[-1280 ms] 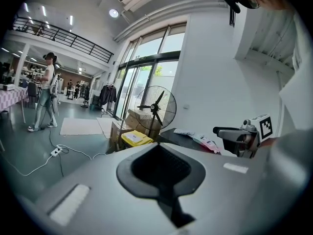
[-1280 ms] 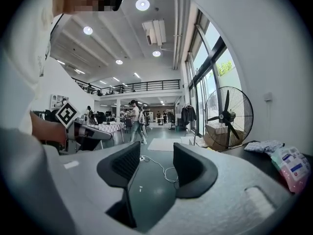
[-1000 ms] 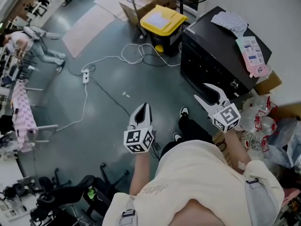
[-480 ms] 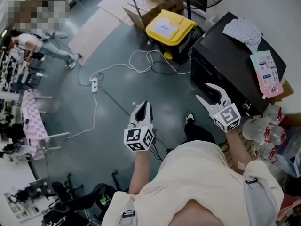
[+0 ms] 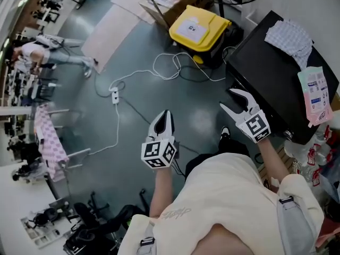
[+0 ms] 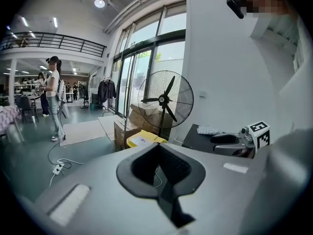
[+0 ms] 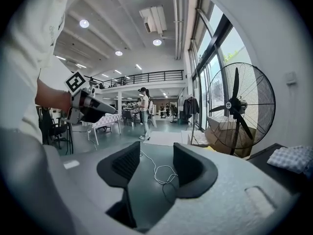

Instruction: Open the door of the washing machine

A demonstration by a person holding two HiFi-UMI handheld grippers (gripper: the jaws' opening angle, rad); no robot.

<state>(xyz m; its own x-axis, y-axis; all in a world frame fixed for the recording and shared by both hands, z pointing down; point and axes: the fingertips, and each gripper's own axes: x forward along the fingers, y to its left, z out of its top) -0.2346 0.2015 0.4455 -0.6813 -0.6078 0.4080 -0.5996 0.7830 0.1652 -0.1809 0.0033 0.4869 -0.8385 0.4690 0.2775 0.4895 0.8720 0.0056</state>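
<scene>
Head view, with both gripper views. The black washing machine [image 5: 276,84] stood at the right on the grey floor [image 5: 133,116], with a checked cloth [image 5: 289,36] and a pink packet [image 5: 316,94] on its top. The right gripper [image 5: 226,100] hung just beside the machine's front without touching it, its fingers [image 7: 129,163] released and wide apart around nothing. The left gripper [image 5: 166,115] was held over the floor, well apart from the machine, its fingers [image 6: 142,165] clenched, tips together, gripping nothing. A yellow-lidded bin [image 5: 199,28] stood beyond.
</scene>
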